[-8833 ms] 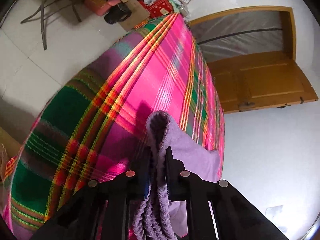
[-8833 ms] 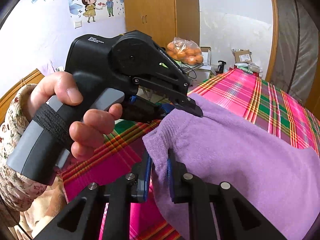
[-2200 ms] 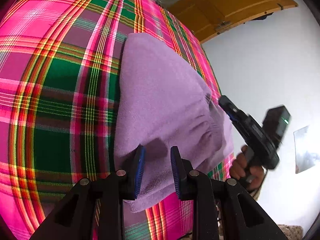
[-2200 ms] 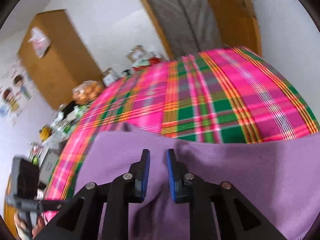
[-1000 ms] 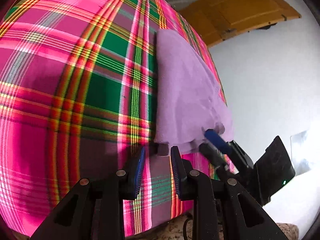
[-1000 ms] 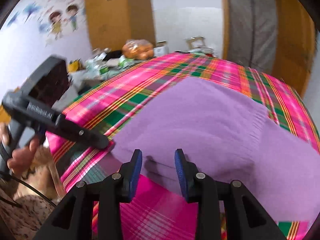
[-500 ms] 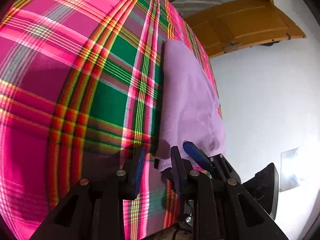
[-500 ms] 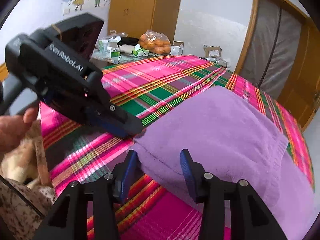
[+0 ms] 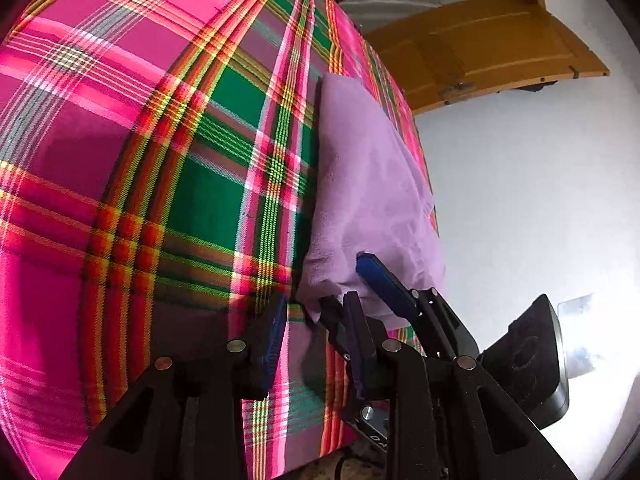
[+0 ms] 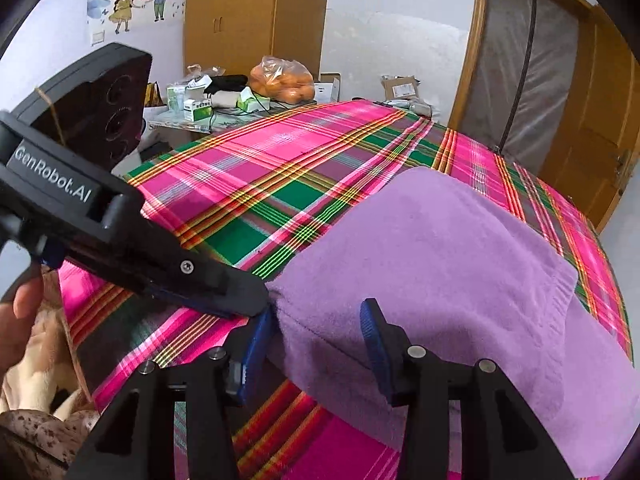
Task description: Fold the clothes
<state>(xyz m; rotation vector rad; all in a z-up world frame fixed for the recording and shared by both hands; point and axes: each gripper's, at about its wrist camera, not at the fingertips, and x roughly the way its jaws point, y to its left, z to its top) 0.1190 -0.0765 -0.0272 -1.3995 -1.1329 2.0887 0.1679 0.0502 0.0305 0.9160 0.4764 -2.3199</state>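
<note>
Since half a second ago both tools have closed in on the near corner of the folded lilac fleece garment (image 9: 372,184), and the right one has spread wider. From the left wrist view, the left gripper (image 9: 316,320) stands at the lower middle of the frame with its blue-padded jaws apart, nothing between them but the pink, green and yellow plaid bedspread (image 9: 160,152); the garment's corner lies just beside its right finger. The garment runs up the right of centre, lying flat on the bedspread, and the right gripper (image 9: 352,284) reaches in from the lower right, one blue pad resting on top of the fleece. An orange-brown wooden door (image 9: 488,52) fills the upper right. From the right wrist view, the right gripper (image 10: 316,336) sits at the bottom centre, jaws wide apart and straddling the garment's (image 10: 440,264) folded corner without pinching it. The left gripper (image 10: 240,300) comes in from the left edge, its black tip touching that same corner, with a fingertip (image 10: 24,300) of the person's hand at the far left. A bag of oranges (image 10: 284,80) sits on a cluttered table in the upper middle.
</note>
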